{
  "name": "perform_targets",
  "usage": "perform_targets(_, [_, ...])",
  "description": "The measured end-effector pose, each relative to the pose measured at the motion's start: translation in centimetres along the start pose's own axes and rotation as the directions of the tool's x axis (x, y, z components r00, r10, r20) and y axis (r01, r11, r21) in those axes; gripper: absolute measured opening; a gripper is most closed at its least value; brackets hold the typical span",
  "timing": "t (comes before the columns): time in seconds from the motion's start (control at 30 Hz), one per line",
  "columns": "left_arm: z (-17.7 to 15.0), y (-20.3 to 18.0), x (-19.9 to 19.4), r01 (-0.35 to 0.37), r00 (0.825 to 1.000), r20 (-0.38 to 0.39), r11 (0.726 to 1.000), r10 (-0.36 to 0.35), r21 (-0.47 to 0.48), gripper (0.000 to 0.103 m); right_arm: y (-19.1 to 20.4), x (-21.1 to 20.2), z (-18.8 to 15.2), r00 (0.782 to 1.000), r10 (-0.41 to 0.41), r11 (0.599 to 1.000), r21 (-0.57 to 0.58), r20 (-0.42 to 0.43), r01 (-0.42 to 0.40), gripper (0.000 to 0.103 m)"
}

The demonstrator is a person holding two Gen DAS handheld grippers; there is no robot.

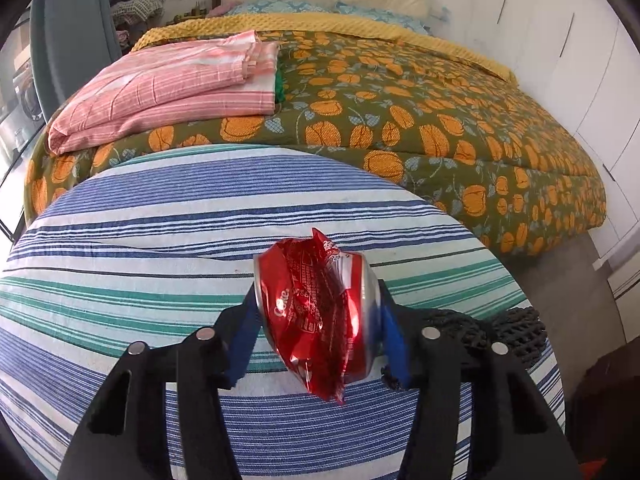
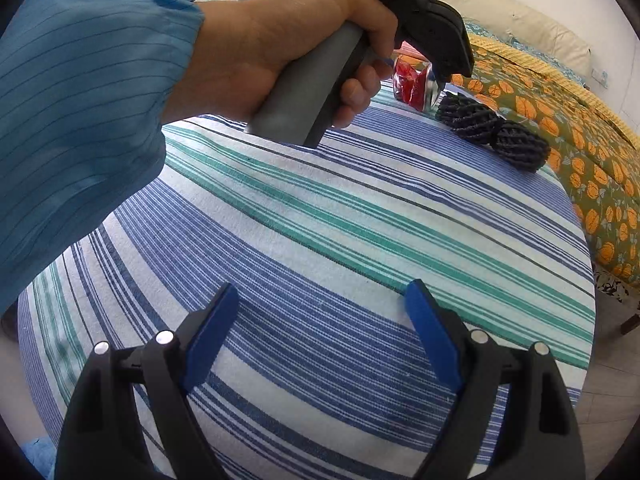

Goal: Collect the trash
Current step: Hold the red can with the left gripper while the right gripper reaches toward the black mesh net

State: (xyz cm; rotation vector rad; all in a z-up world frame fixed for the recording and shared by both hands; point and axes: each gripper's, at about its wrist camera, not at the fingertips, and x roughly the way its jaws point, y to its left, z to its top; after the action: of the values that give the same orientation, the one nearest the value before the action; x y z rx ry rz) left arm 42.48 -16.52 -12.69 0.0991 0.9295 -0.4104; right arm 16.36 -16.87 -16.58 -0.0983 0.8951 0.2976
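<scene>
- Left gripper (image 1: 320,312) is clamped on a crushed red soda can (image 1: 316,312), blue pads pressing on its two ends, so the can's long axis runs crosswise between the fingers, left to right in the left wrist view.
- The can is thin shiny metal, badly crumpled, with sharp creased folds sticking out above and below the jaws; its silver rim shows at the right pad. White lettering is visible on the red.
- It sits at or just above the striped tablecloth (image 1: 140,240); can't tell if it's touching.
- That cloth is woven cotton-looking stuff with blue, teal and white stripes, slightly wrinkled, over a round-looking table.
- Just beside the can, to the right, lies a black bundle of knotted rope (image 2: 494,136), chunky and braided.
- Right gripper (image 2: 320,328) hangs over the bare stripes with its jaws wide apart, holding nothing.
- From the right wrist view, a hand (image 2: 280,48) in a blue sleeve (image 2: 80,100) grips the other tool's grey handle.
- Beyond the table: a bed with an orange-flower quilt (image 1: 420,112) and folded pink striped fabric (image 1: 172,84) on it.
</scene>
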Motion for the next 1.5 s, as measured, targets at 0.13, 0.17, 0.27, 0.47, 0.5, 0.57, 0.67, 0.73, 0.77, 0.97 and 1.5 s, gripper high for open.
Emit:
perform_targets(0.13, [-0.7, 0.9, -2.6, -0.023, 0.999, 0.037, 0.999, 0.022, 0.025, 0.047, 0.0, 0.0, 0.0, 1.0, 0.0, 1.0, -0.001, 0.0, 0.0, 0.083])
perform_targets(0.17, [-1.1, 1.7, -3.7, -0.023, 0.999, 0.042, 1.0, 0.023, 0.017, 0.047, 0.0, 0.0, 0.0, 1.0, 0.0, 1.0, 0.0, 0.0, 0.0, 0.083])
perform_targets(0.27, [-3.5, 4.3, -7.6, -0.044, 0.997, 0.058, 0.999, 0.043, 0.003, 0.047, 0.0, 0.0, 0.0, 1.0, 0.0, 1.0, -0.001, 0.0, 0.0, 0.083])
perform_targets(0.47, [-12.0, 8.4, -14.2, -0.093, 0.994, 0.057, 0.996, 0.093, -0.001, 0.048, 0.0, 0.0, 0.0, 1.0, 0.0, 1.0, 0.0, 0.0, 0.0, 0.083])
perform_targets(0.5, [-13.5, 9.0, -15.0, -0.092, 0.994, 0.053, 0.996, 0.093, -0.01, 0.049, 0.0, 0.0, 0.0, 1.0, 0.0, 1.0, 0.0, 0.0, 0.0, 0.083])
perform_targets(0.57, [-16.1, 9.8, -15.9, -0.09, 0.994, 0.052, 0.996, 0.091, -0.027, 0.05, 0.0, 0.0, 0.0, 1.0, -0.001, 1.0, -0.001, 0.0, 0.001, 0.083])
perform_targets(0.67, [-18.9, 10.3, -16.5, -0.081, 0.995, 0.054, 0.996, 0.084, -0.045, 0.052, 0.0, 0.0, 0.0, 1.0, -0.001, 1.0, 0.0, 0.0, 0.001, 0.083])
perform_targets(0.73, [-20.2, 10.5, -16.4, -0.083, 0.995, 0.055, 0.995, 0.086, -0.052, 0.057, 0.0, 0.0, 0.0, 1.0, -0.001, 1.0, 0.0, 0.0, 0.001, 0.083])
perform_targets(0.77, [-20.6, 10.6, -16.2, -0.079, 0.995, 0.052, 0.995, 0.082, -0.055, 0.065, 0.0, 0.0, -0.1, 1.0, -0.001, 1.0, 0.0, 0.0, 0.001, 0.083])
perform_targets(0.97, [-21.7, 10.1, -14.9, -0.092, 0.995, 0.038, 0.995, 0.094, -0.049, 0.086, 0.0, 0.0, 0.0, 1.0, -0.001, 1.0, -0.001, 0.0, 0.001, 0.084])
perform_targets(1.5, [-21.4, 9.9, -13.2, -0.151, 0.988, -0.031, 0.988, 0.151, -0.025, 0.097, -0.6, -0.1, 0.0, 0.999, 0.044, 0.999, 0.008, -0.004, -0.044, 0.089])
